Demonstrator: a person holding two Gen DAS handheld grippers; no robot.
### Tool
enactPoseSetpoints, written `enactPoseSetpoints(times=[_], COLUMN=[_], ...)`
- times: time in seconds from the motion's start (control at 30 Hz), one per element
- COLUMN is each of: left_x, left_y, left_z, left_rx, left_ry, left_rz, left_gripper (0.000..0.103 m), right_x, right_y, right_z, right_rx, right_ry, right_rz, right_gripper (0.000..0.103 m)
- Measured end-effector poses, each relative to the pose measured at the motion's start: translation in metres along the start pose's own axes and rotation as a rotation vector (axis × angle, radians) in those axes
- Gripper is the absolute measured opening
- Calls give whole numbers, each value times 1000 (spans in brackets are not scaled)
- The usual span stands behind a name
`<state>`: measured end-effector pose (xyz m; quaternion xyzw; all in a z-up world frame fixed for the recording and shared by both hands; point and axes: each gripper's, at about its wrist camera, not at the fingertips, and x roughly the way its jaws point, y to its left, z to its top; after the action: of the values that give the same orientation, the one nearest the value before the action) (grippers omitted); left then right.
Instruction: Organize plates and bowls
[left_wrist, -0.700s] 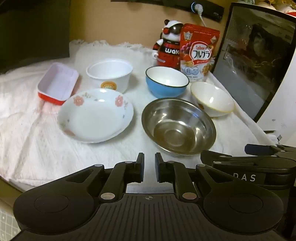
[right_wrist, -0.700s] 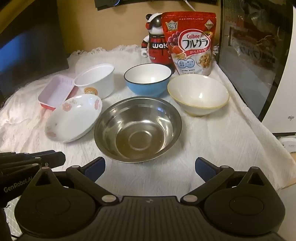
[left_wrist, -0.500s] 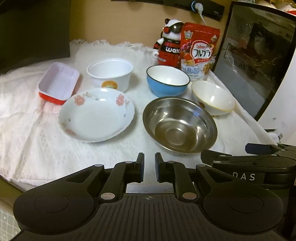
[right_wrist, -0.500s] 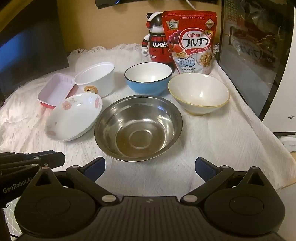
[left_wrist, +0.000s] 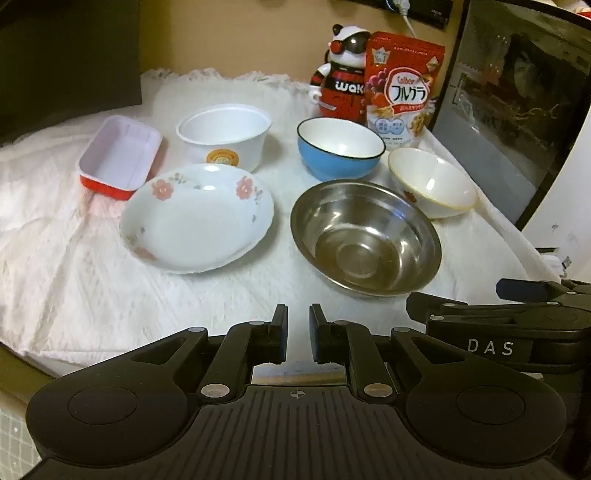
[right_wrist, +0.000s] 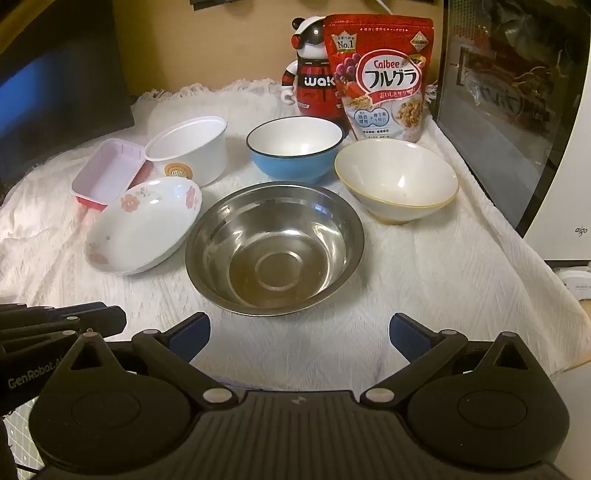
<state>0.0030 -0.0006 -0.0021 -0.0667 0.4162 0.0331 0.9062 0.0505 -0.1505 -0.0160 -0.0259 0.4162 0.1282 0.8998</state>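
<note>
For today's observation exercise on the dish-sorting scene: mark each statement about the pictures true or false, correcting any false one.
1. The steel bowl is empty. True.
2. The right tongs grip the steel bowl. False: they stand open, short of it, holding nothing.
3. The cereal bag stands behind the cream bowl. True.
4. The flowered plate is stacked inside the blue bowl. False: it lies alone on the white cloth.
5. The left tongs are shut and empty. True.
</note>
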Motion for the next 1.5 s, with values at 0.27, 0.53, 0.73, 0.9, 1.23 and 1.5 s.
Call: enactPoseSetpoints(times=[0.27, 0.53, 0.73, 0.9, 1.23, 1.5], left_x=[3, 7, 8, 8, 9, 9], left_y=[0, 2, 1, 1, 0, 0], left_z=[1, -1, -3, -4, -4, -4], left_rx=[1, -9, -11, -12, -12, -11], left_ry=[25, 51, 65, 66, 71, 75], left_rz=[15, 13, 16, 17, 20, 21], left_gripper=[15, 15, 15, 15, 15, 15], right_x=[1, 2, 2, 2, 1, 1], right_y=[0, 1, 1, 2, 2, 1], right_z=[0, 1, 0, 0, 0, 0], right_rx=[-3, -8, -9, -14, -14, -13], right_ry=[12, 29, 37, 39, 40, 41], right_rz=[0, 8, 1, -3, -3, -2], right_gripper=[103, 103, 103, 103, 103, 103])
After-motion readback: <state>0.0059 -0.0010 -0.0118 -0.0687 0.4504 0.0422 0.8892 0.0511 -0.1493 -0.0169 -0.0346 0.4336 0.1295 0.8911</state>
